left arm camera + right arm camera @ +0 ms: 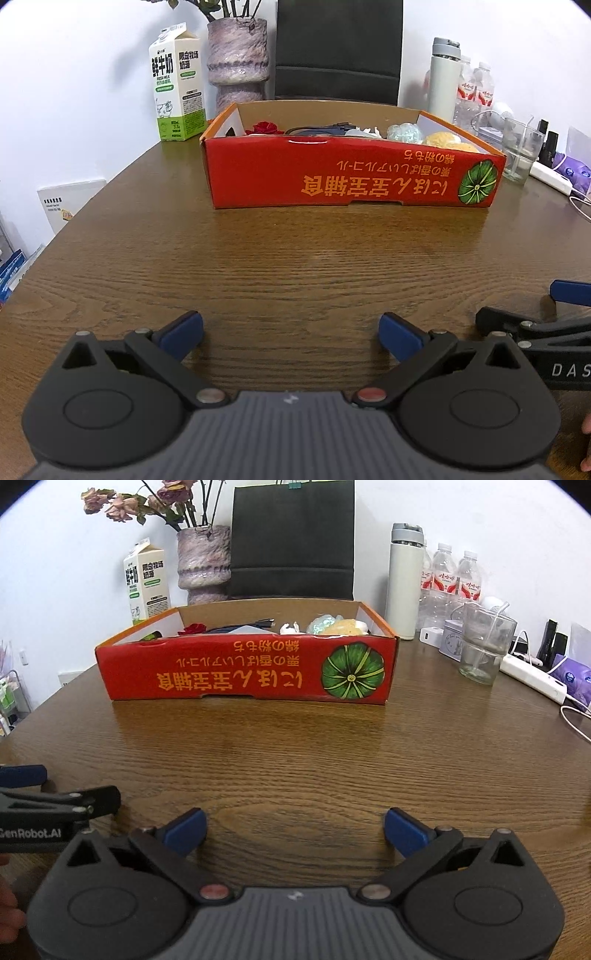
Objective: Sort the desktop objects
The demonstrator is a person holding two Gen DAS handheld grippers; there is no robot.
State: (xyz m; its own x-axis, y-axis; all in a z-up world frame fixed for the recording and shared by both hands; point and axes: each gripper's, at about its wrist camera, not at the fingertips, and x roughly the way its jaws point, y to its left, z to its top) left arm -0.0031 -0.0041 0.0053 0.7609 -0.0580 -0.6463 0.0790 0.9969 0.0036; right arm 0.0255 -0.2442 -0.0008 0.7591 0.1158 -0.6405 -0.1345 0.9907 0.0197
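A red cardboard box [354, 177] [251, 668] with orange lettering and a green pumpkin picture stands at the far middle of the wooden table [280, 266]. Inside it lie a red flower [263, 127] [192, 628], a dark cable [317, 130], a pale green ball [404, 132] and a yellow sponge-like lump [445, 141] [345, 626]. My left gripper [291, 334] hovers open over bare table near the front edge, nothing between its blue pads. My right gripper [295, 830] is open too, wide and empty, close beside the left one.
Behind the box stand a milk carton [177, 85], a purple vase [237, 55] with dried flowers and a black bag [291, 539]. At the right are a white flask [405, 579], water bottles [452, 578], a glass [484, 642], a power strip [532, 677] and cables.
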